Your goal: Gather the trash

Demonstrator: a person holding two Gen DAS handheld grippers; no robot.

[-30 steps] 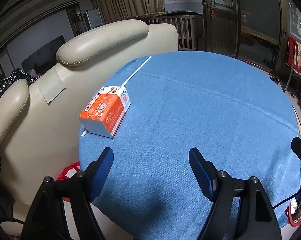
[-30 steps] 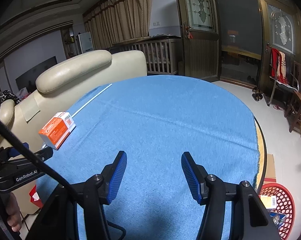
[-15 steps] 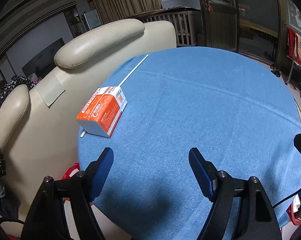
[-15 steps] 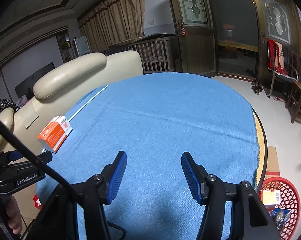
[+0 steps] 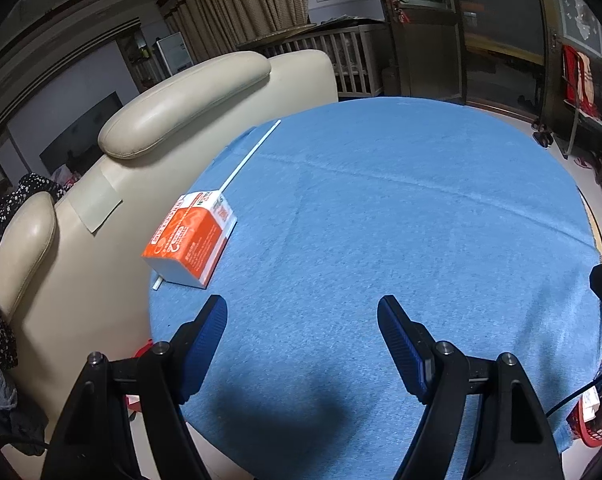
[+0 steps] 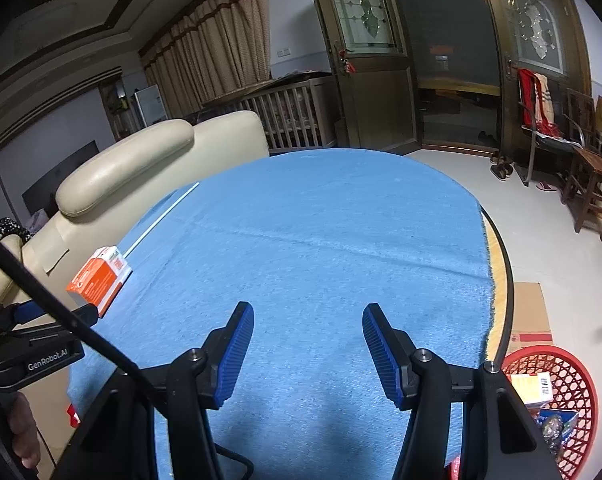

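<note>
The round tabletop (image 5: 381, 220) under its blue cloth is almost bare, and the red basket (image 6: 573, 376) on the floor beside its right edge already holds some packets, so the collecting seems well advanced. What is left is the orange box (image 5: 191, 236), which lies near the left rim beside the sofa (image 5: 101, 184), on a thin white stick (image 5: 249, 156). The left tongs (image 5: 301, 344) and right tongs (image 6: 308, 354) both stand released and empty, with free cloth ahead.

A cream leather sofa (image 5: 189, 92) stood against the left edge of the round counter (image 6: 501, 264), whose top lay under a blue cloth (image 5: 381, 220). Behind them hung beige curtains (image 6: 205, 48), beside a wooden crib (image 6: 293, 116) and dark glass-panelled doors (image 6: 365, 64). Wooden chairs (image 6: 593, 184) lined the right wall
</note>
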